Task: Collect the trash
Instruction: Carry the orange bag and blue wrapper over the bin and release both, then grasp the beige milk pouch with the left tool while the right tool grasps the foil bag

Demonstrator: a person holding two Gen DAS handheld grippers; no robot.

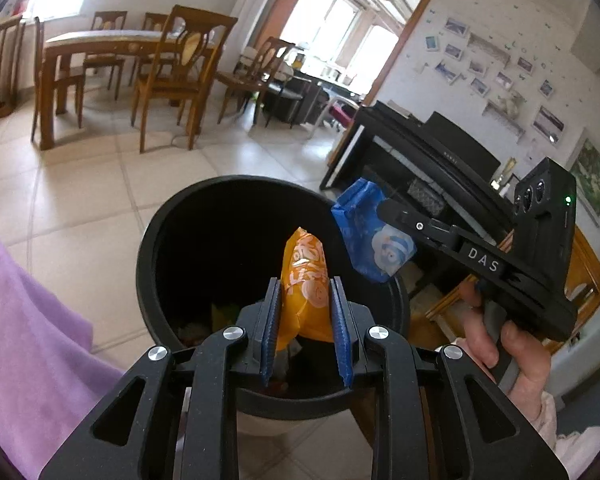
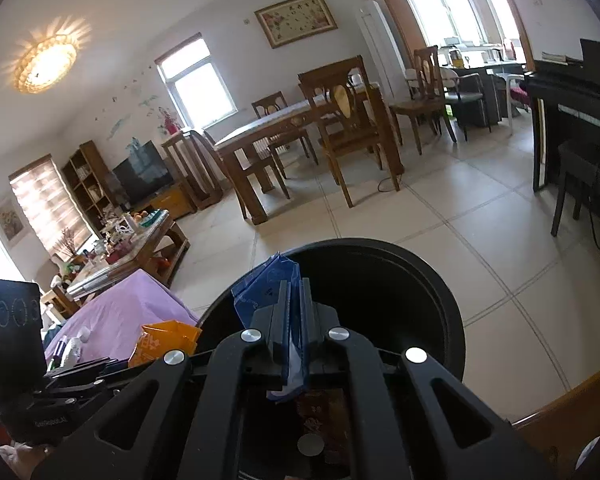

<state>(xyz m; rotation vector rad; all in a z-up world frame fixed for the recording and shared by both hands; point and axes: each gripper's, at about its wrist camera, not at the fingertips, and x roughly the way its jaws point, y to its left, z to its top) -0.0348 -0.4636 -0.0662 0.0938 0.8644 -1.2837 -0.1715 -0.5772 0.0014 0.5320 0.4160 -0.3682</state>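
A round black trash bin (image 1: 172, 232) stands on the tiled floor and shows below both grippers (image 2: 432, 288). My left gripper (image 1: 305, 292) is shut on an orange snack wrapper (image 1: 306, 280) and holds it over the bin's opening. My right gripper (image 2: 295, 292) is shut on a blue wrapper (image 2: 266, 286) over the bin's near rim. The blue wrapper (image 1: 370, 232) and the right gripper also show in the left wrist view, at the bin's right rim. The orange wrapper (image 2: 164, 340) shows at the left in the right wrist view. Some trash (image 1: 224, 314) lies in the bin's bottom.
A purple cloth (image 1: 24, 328) covers a surface left of the bin (image 2: 128, 312). A black piano (image 1: 432, 160) stands to the right. A wooden dining table with chairs (image 2: 300, 132) is farther back. A cluttered coffee table (image 2: 128, 236) is at the left.
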